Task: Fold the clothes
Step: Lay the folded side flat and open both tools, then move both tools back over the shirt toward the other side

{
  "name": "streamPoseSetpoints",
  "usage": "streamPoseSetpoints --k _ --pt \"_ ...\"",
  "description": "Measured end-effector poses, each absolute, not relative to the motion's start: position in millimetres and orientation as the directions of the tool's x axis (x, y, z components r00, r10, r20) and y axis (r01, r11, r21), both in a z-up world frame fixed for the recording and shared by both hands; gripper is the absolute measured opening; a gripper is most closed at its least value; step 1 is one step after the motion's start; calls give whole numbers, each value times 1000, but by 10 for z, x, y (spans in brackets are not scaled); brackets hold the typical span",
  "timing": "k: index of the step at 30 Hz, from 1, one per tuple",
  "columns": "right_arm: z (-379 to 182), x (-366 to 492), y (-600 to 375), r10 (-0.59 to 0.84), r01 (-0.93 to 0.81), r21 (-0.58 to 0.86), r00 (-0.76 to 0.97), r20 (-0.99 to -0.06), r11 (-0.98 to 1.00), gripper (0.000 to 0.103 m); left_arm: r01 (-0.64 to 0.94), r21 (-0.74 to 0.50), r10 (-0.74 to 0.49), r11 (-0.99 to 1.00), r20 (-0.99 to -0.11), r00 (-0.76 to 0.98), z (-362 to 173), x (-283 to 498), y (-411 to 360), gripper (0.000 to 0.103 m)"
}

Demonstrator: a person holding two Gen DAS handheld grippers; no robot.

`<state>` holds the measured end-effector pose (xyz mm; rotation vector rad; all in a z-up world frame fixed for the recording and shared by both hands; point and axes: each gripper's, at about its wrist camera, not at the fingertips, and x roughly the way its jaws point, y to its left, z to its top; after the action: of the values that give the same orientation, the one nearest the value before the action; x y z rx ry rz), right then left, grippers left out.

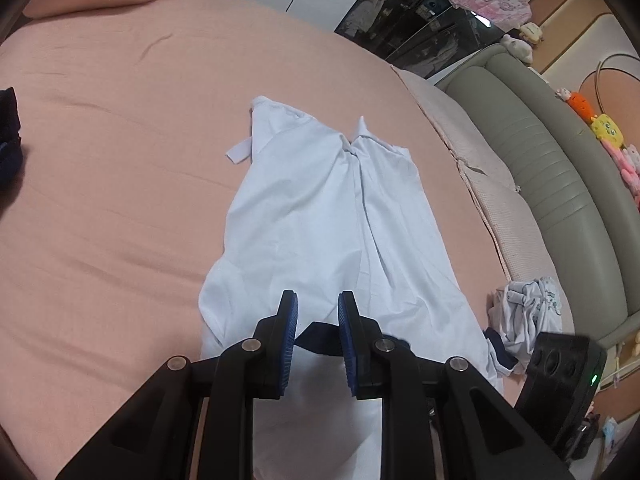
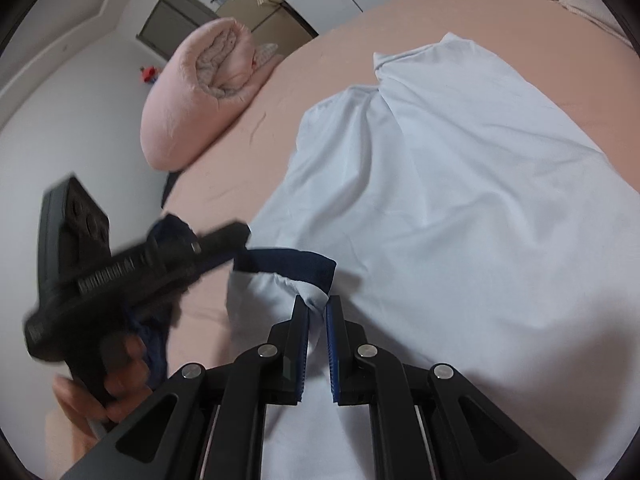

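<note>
The pale blue cotton shirt with navy hem band lies on the pink bed. The right gripper pinches its hem between nearly closed jaws; the left gripper has the navy band between narrowly spread jaws (grip uncertain), so that side could slip free and skew the fold.

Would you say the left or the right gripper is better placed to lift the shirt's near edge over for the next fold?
Right, probably. The right gripper is pinched on the pale blue shirt beside its navy cuff. The left gripper shows a gap between its pads, so its hold looks less certain.
</note>
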<state>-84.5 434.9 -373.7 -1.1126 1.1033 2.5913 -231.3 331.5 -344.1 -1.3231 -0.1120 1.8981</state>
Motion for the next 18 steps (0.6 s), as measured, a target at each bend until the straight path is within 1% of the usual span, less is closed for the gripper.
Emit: streamPoseSetpoints --k 1,2,3,4,5,6,7,8,12,16,18 --pt "-3728 -821 4335 -173 -360 573 -719 -673 -736 7 -556 -473 637 -684 -758 -138 -3420 -2294 3308 22" --pt "-3718 -797 4320 -177 -356 567 -713 -679 -743 7 -556 -459 625 -693 -766 -146 -3399 -2275 3300 32" --pt "-3700 -772 4316 -171 -365 560 -706 -688 -744 7 -556 -446 614 -702 -774 -154 -3379 -2256 3293 50" --pt "-3682 -748 4311 -166 -375 553 -698 -697 -744 9 -559 -428 603 -710 -780 -168 -3350 -2227 3280 63" --pt "-3665 -724 4316 -172 -377 549 -686 -706 -746 19 -567 -406 594 -717 -782 -190 -3312 -2183 3258 85" --pt "-3638 -674 4329 -168 -389 546 -680 -714 -742 29 -572 -392 589 -721 -782 -206 -3280 -2143 3230 90" --pt "-3611 -623 4343 -163 -401 543 -674 -721 -738 57 -573 -384 589 -724 -777 -222 -3245 -2097 3188 90" --pt "-3564 -541 4354 -148 -408 544 -685 -713 -733 69 -570 -382 591 -727 -771 -237 -3216 -2056 3136 90" --pt "-3352 -182 4397 -117 -410 561 -724 -680 -719 70 -522 -397 598 -755 -744 -298 -3138 -1915 2873 90" --pt "-3192 159 4441 -97 -426 576 -741 -664 -698 72 -453 -518 671 -725 -678 -299 -3115 -1777 2610 90" --pt "-3127 329 4456 -88 -431 589 -752 -653 -683 72 -452 -522 676 -723 -671 -307 -3104 -1685 2561 90"
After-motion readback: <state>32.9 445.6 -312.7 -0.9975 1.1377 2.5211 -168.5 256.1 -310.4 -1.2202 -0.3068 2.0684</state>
